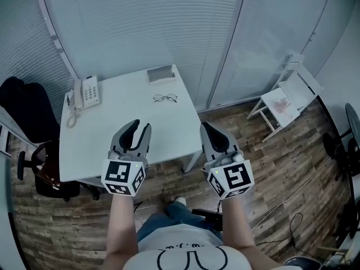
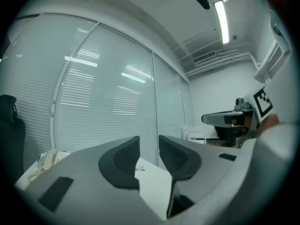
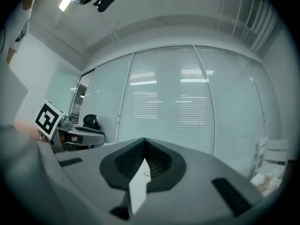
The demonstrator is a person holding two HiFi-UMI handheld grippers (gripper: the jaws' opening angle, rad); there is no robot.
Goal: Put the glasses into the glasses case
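Reaching forward at the near side of the white bench, I have my left fingers standing apart with nothing between them. My right fingers are closed tip to tip and empty, by the bench's near right corner. The glasses lie flat on the far half of the bench, well apart from both pairs of fingers. The grey glasses case sits just beyond them at the far edge, near but not touching. A white telephone rests at the far left corner.
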